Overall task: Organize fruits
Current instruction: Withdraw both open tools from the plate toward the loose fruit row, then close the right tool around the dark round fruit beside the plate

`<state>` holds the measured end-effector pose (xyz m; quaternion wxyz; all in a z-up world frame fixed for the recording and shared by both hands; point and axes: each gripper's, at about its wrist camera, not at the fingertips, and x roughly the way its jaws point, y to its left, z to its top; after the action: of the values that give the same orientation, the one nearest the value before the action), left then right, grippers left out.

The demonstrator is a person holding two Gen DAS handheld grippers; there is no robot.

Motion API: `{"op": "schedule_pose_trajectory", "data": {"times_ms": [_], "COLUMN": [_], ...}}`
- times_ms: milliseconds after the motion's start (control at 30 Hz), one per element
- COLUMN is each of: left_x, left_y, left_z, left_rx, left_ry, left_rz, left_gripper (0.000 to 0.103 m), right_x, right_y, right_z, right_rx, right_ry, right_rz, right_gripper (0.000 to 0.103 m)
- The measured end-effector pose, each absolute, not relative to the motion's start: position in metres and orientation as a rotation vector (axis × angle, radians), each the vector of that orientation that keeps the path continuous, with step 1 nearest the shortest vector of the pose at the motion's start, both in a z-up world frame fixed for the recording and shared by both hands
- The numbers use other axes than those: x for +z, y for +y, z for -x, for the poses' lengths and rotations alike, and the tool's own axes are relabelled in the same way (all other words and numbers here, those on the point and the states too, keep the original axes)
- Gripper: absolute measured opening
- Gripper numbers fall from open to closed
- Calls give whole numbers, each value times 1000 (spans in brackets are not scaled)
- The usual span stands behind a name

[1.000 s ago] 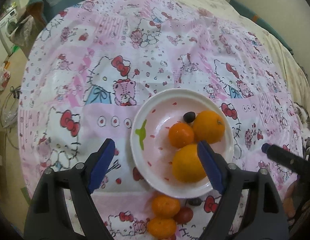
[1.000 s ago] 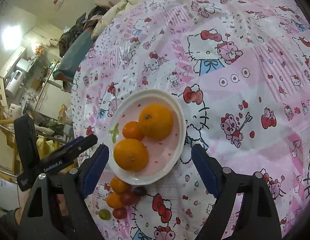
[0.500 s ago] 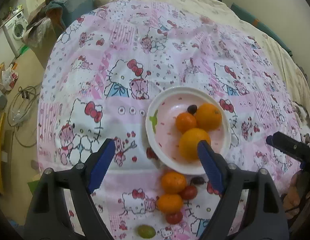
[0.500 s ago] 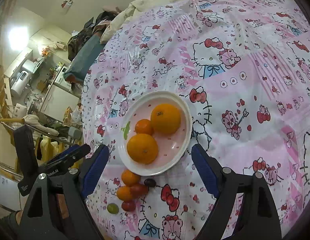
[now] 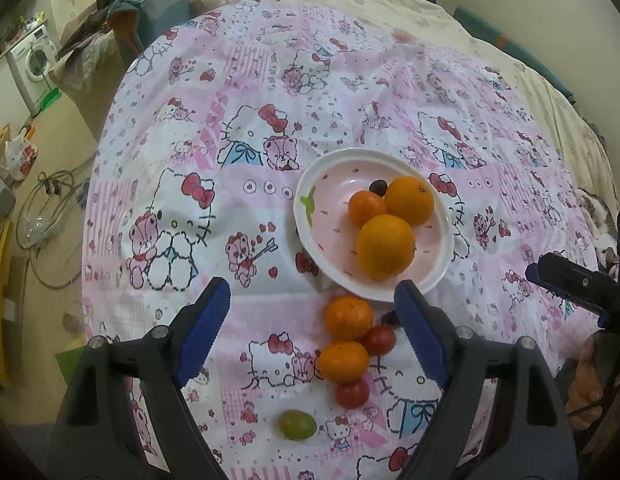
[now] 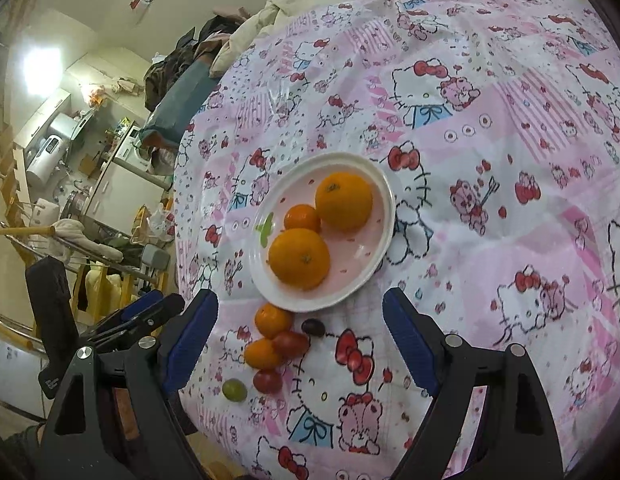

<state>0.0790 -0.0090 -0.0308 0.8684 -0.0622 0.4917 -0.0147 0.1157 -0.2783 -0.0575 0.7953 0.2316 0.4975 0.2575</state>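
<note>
A pink plate point(image 5: 318, 216) point(image 6: 380, 200) holds two oranges point(image 5: 385, 247) point(image 6: 299, 258), a small mandarin point(image 5: 366, 208) point(image 6: 301, 218) and a dark grape point(image 5: 378, 187). Loose on the cloth nearer me lie two mandarins point(image 5: 348, 317) point(image 6: 272, 321), two red tomatoes point(image 5: 352, 394) point(image 6: 290, 343), a dark grape point(image 6: 313, 327) and a green grape point(image 5: 297, 424) point(image 6: 234, 390). My left gripper point(image 5: 312, 332) hovers open above the loose fruit, empty. My right gripper point(image 6: 299, 338) hangs open and empty over the same pile.
A pink cartoon-print cloth point(image 5: 269, 92) covers the round table. The right gripper's finger point(image 5: 570, 284) reaches in at the right of the left wrist view. Floor clutter, cables point(image 5: 41, 208) and a washing machine point(image 5: 31, 64) lie beyond the table's left edge.
Both grippers have drawn back from the plate and risen a little, so the plate looks smaller and the loose fruit, including the green grape, has come into view. Jaws unchanged.
</note>
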Motion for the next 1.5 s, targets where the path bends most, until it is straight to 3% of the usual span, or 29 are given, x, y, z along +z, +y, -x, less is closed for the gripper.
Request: {"op": "schedule_pose_trajectory", "data": {"times_ms": [967, 1033, 1100, 1167, 1500], "left_x": [-62, -63, -63, -64, -62], "left_y": [26, 26, 26, 26, 32], "left_z": [-71, -71, -71, -69, -62], "left_rx": [93, 94, 88, 87, 83], "left_ry": [1109, 1119, 1126, 1132, 1141], "left_rz": [251, 249, 251, 250, 236], "left_gripper": [82, 82, 82, 82, 82], "right_x": [-108, -115, -124, -131, -162], "right_y": [-260, -249, -238, -225, -192], "right_z": [-115, -117, -121, -125, -141], "right_rx": [486, 505, 538, 547, 484], "right_ry": [1224, 1256, 1293, 1321, 1402], "right_rz": [-520, -493, -494, -467, -383], "right_gripper": [86, 78, 64, 58, 37]}}
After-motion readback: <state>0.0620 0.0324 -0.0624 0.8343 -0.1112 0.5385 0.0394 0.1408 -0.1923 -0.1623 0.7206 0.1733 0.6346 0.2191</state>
